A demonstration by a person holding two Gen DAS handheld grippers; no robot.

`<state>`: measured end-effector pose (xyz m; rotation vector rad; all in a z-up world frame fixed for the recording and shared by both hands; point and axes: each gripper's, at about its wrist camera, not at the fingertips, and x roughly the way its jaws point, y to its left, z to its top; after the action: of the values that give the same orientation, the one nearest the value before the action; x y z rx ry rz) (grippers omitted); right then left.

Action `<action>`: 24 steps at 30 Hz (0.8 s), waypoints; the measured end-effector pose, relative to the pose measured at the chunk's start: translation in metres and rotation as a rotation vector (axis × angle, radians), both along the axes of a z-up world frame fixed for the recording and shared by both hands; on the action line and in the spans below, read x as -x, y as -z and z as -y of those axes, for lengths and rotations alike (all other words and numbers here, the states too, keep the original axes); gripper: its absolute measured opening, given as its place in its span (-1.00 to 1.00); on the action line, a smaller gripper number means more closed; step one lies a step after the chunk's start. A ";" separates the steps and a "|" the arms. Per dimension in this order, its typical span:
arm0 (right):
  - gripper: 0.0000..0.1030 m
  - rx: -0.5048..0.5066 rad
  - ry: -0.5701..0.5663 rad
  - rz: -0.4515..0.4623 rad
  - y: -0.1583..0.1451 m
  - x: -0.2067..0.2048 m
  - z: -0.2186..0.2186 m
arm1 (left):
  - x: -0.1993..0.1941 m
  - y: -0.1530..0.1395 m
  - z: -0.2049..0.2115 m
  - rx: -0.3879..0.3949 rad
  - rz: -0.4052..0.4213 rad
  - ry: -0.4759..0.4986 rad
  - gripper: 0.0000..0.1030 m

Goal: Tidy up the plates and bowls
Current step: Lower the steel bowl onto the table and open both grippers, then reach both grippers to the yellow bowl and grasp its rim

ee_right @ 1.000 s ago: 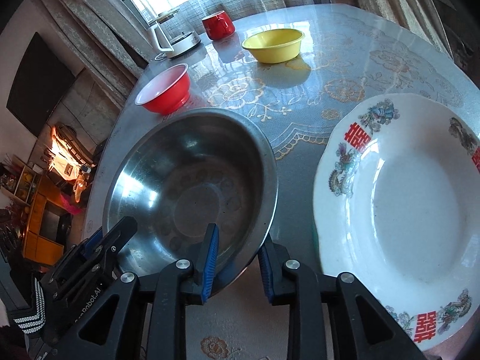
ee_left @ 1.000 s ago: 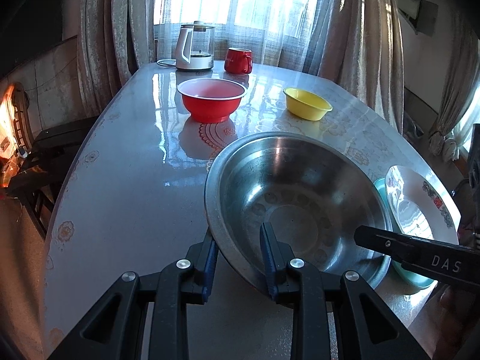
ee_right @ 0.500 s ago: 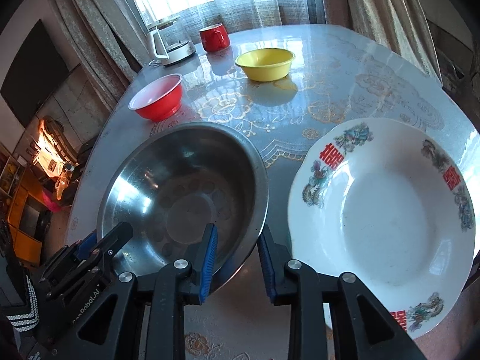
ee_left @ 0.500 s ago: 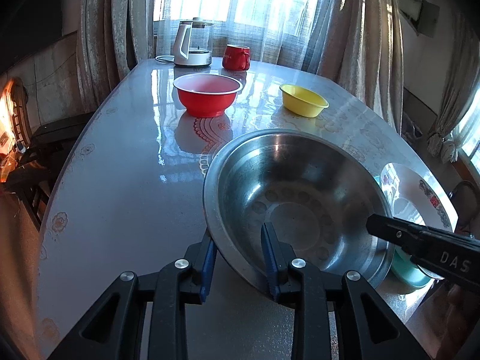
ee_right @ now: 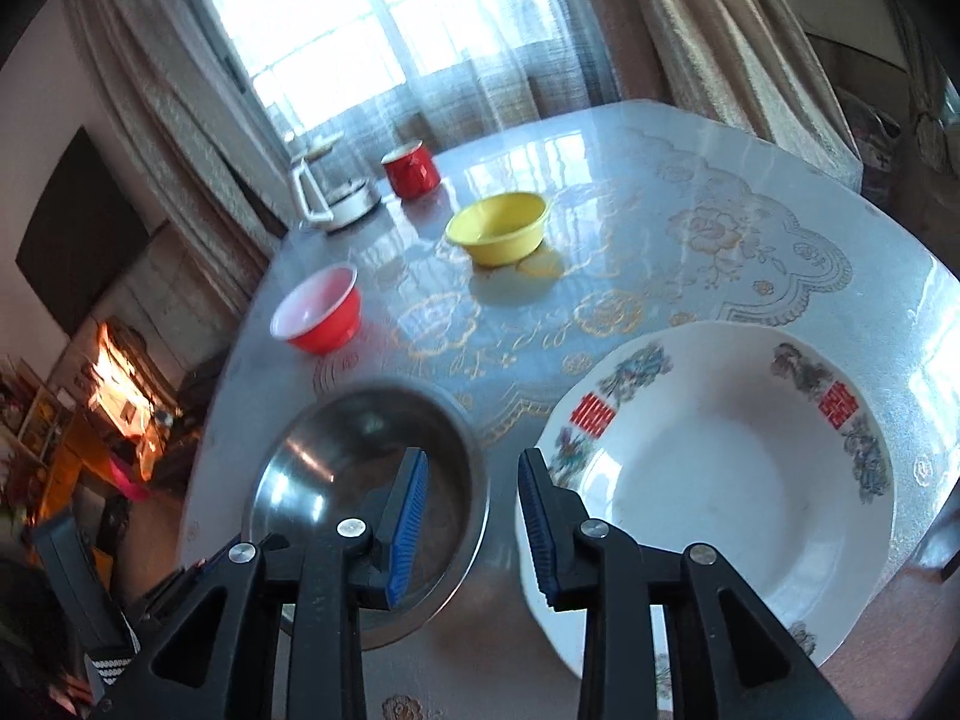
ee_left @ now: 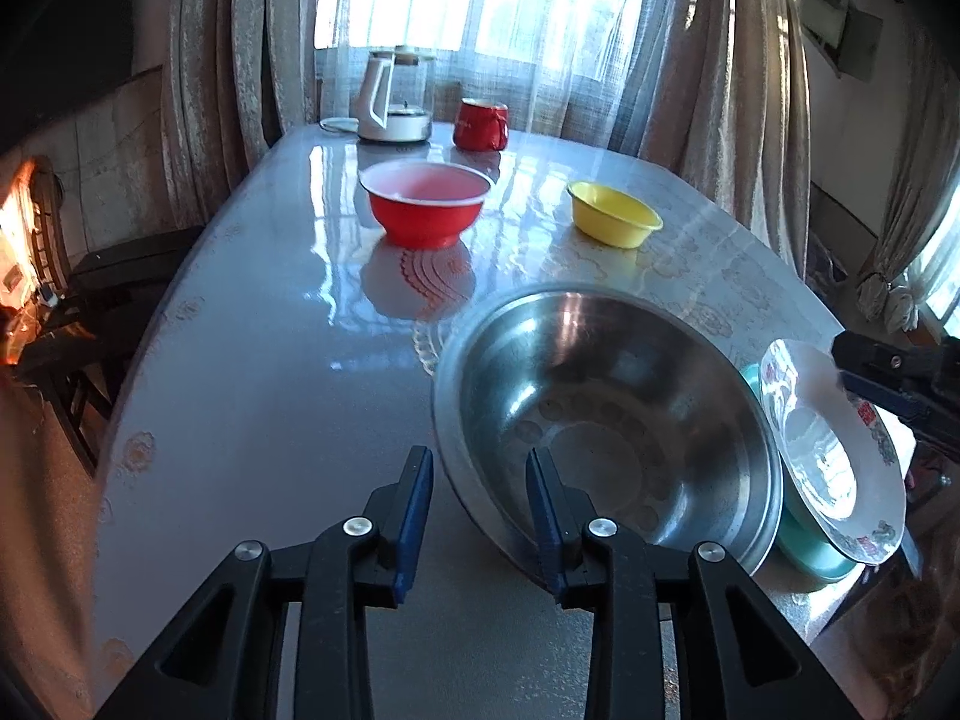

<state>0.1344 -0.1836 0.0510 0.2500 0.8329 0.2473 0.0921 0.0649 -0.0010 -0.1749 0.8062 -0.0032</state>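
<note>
A wide steel bowl (ee_left: 606,420) (ee_right: 336,468) rests on the table near its front edge. My left gripper (ee_left: 480,480) straddles the bowl's near rim, one finger inside and one outside. Its jaws are opening and the pads stand clear of the metal. My right gripper (ee_right: 471,480) hangs above the bowl's right rim with its jaws opening and nothing gripped; the rim shows below the gap. A white plate with flowers and red signs (ee_right: 720,480) (ee_left: 828,456) lies right of the bowl, on a teal dish (ee_left: 810,558).
Farther back stand a red bowl (ee_left: 426,204) (ee_right: 318,318) and a yellow bowl (ee_left: 612,219) (ee_right: 498,234). A red mug (ee_left: 480,123) and a white kettle (ee_left: 393,99) sit by the curtained window. Dark chairs stand beyond the table's left edge.
My right gripper has risen and drawn back from the steel bowl's rim, so the bowl looks smaller under it. Both pairs of jaws have widened a little. The left gripper stayed in place.
</note>
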 end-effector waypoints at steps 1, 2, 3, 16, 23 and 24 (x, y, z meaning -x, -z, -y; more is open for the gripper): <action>-0.34 -0.011 0.015 0.006 -0.002 -0.001 0.005 | 0.001 -0.002 -0.001 -0.005 0.007 -0.006 -0.27; -0.32 -0.017 0.032 0.010 -0.003 -0.002 0.009 | 0.001 -0.004 -0.003 -0.003 0.010 -0.012 -0.17; -0.32 -0.023 0.044 0.010 -0.004 -0.003 0.012 | 0.001 -0.006 -0.004 0.003 0.016 -0.017 -0.13; -0.28 -0.030 0.067 -0.030 -0.005 -0.037 0.029 | -0.021 -0.025 -0.011 0.036 0.013 -0.051 0.68; -0.25 -0.001 0.052 -0.060 -0.003 -0.076 0.035 | -0.051 -0.036 -0.003 0.011 -0.017 -0.031 0.74; -0.25 -0.001 0.050 -0.068 -0.003 -0.082 0.036 | -0.057 -0.039 -0.002 0.006 -0.020 -0.026 0.74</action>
<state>0.2165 -0.2198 0.0540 0.2815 0.8925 0.1930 0.1490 0.0667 0.0378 -0.1917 0.8235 0.0204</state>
